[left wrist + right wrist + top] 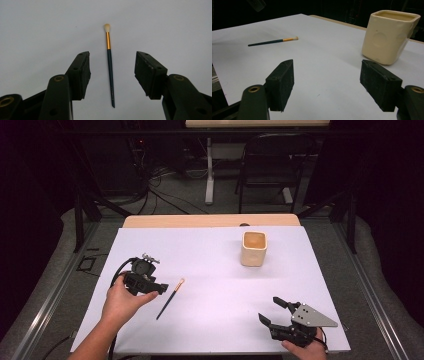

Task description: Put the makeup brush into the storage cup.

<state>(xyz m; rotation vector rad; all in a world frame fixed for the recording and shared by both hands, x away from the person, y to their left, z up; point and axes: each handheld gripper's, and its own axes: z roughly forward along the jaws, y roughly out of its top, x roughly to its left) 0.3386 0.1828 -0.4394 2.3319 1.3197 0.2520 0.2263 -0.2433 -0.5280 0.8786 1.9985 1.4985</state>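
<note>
The brush (110, 66) lies flat on the white table (210, 270), well to the left of the cream cup (254, 248) and nearer the person. The left gripper (111, 75) hangs over it with jaws wide apart, the handle lined up between them — this looks like the approach before a pickup. Next it must lower and close on the handle. The right gripper (272, 311), also spread open, waits empty near the table's front edge. Whether the cup holds anything is hard to tell.
</note>
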